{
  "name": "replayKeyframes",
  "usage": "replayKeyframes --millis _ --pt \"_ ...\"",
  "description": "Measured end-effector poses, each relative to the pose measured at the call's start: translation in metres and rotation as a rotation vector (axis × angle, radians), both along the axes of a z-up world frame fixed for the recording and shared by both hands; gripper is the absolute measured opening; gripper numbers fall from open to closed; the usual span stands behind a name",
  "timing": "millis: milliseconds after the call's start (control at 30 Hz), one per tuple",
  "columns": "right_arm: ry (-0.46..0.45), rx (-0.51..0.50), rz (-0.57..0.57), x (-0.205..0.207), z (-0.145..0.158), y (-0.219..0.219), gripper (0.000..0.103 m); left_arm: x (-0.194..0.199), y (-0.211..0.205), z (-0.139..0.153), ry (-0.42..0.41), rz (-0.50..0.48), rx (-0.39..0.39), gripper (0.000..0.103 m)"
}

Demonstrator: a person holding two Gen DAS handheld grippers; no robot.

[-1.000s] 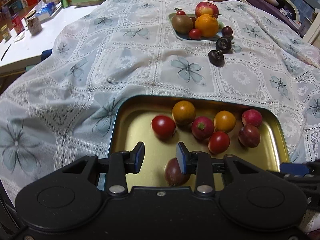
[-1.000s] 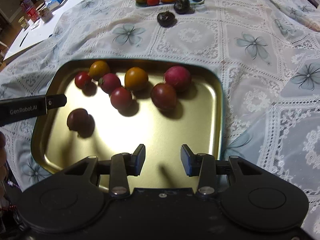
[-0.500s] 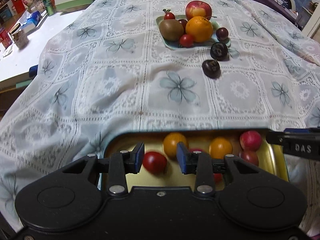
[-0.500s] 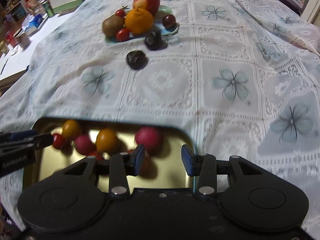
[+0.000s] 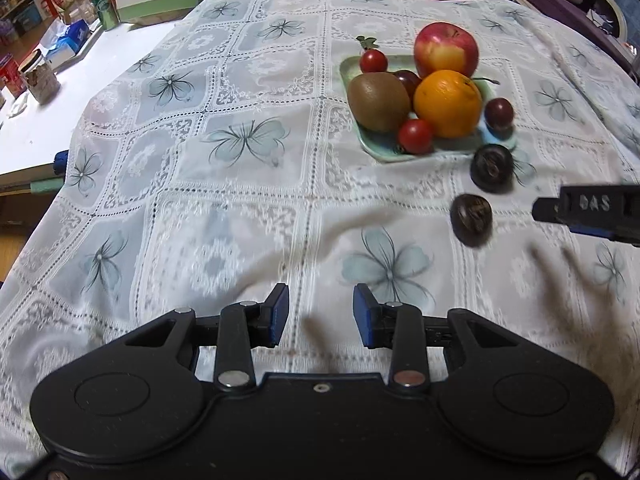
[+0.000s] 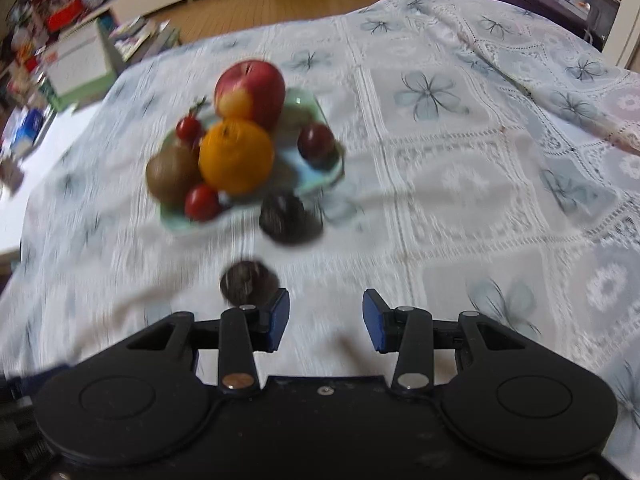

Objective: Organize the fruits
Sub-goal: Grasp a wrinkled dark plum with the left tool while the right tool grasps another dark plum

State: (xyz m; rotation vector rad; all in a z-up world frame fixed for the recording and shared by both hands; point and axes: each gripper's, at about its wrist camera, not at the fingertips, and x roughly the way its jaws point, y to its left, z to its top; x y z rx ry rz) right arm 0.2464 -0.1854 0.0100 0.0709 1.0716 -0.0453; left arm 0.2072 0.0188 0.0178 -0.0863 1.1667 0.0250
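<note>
While both cameras pass over the flowered lace tablecloth point(image 5: 248, 184), a pale green square plate point(image 5: 380, 146) at one o'clock holds a red apple point(image 5: 446, 49), orange point(image 5: 447, 103), kiwi point(image 5: 378, 101) and cherry tomatoes point(image 5: 415, 135). Two dark wrinkled fruits point(image 5: 471, 219) lie just beside it. The right gripper point(image 6: 326, 320), lettered "DAS", and left gripper point(image 5: 319, 314) are released, empty. The gold tray seen earlier is gone.

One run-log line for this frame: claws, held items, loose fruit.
left claw: open, empty | right claw: open, empty | loose: two dark fruits on tablecloth beside green plate
</note>
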Motion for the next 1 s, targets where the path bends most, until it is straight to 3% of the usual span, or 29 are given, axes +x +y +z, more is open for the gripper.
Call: replayKeyframes --millis 267,500,700,1000 --pt "0.014 0.024 -0.052 0.044 -0.020 0.013 0.043 0.015 0.007 -0.012 0.023 0.024 0.014 0.044" --pt "-0.011 0.025 -0.053 0.052 -0.025 0.030 0.043 0.017 0.017 -0.019 0.038 0.042 0.016 0.044" --pt "-0.018 -0.035 -0.073 0.067 -0.036 0.043 0.045 0.016 0.020 -0.022 0.049 0.044 0.013 0.044" --pt "-0.034 -0.035 -0.088 0.071 -0.045 0.030 0.039 0.019 0.007 -0.019 0.047 0.009 0.018 0.044"
